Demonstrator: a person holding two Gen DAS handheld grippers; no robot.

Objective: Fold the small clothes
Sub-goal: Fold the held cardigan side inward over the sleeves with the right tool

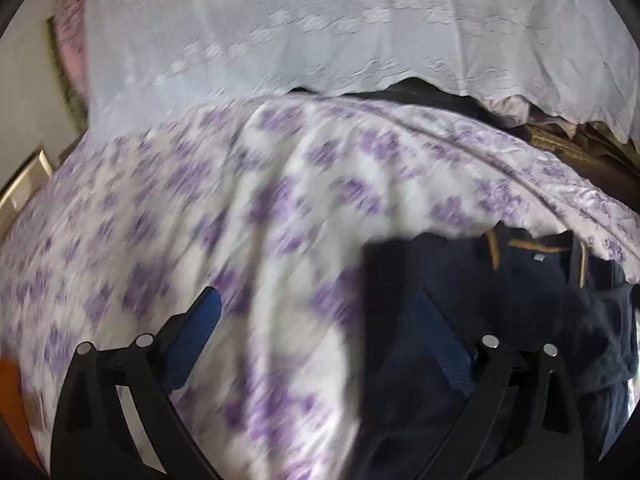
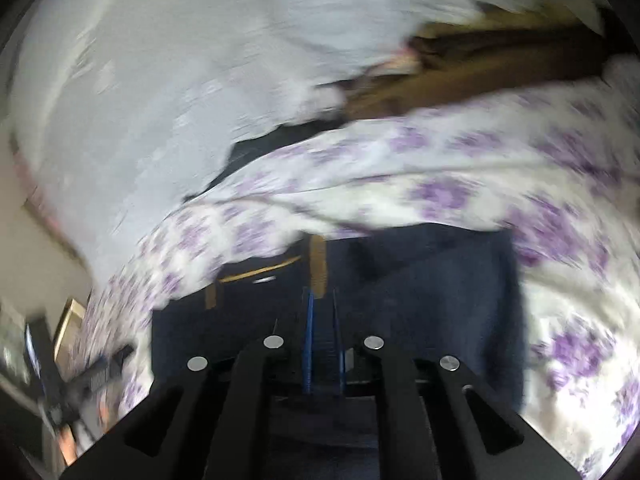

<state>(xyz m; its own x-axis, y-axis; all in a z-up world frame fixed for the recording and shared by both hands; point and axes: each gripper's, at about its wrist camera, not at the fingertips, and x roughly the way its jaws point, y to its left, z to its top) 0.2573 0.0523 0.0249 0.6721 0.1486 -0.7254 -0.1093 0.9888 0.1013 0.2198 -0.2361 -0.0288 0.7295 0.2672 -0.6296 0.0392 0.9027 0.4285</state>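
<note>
A dark navy garment [image 1: 500, 300] with tan trim and a small label lies on the purple-flowered bedspread [image 1: 200, 200], at the lower right of the left wrist view. My left gripper [image 1: 320, 320] hovers open and wide. One of its fingers [image 1: 444, 344] is over the garment's left edge, and only bedspread shows between the pads. In the right wrist view the same navy garment [image 2: 420, 288] fills the middle. My right gripper [image 2: 323, 320] sits over it, its blue pads almost together with dark cloth in the narrow gap. Both views are blurred.
A white embroidered cloth [image 1: 320, 20] hangs behind the bedspread, with pink fabric [image 1: 72, 40] at far left. Brown material [image 2: 480, 64] shows past the bedspread's far edge. A blurred dark device [image 2: 92, 372] and a hand [image 2: 68, 444] are at the lower left of the right wrist view.
</note>
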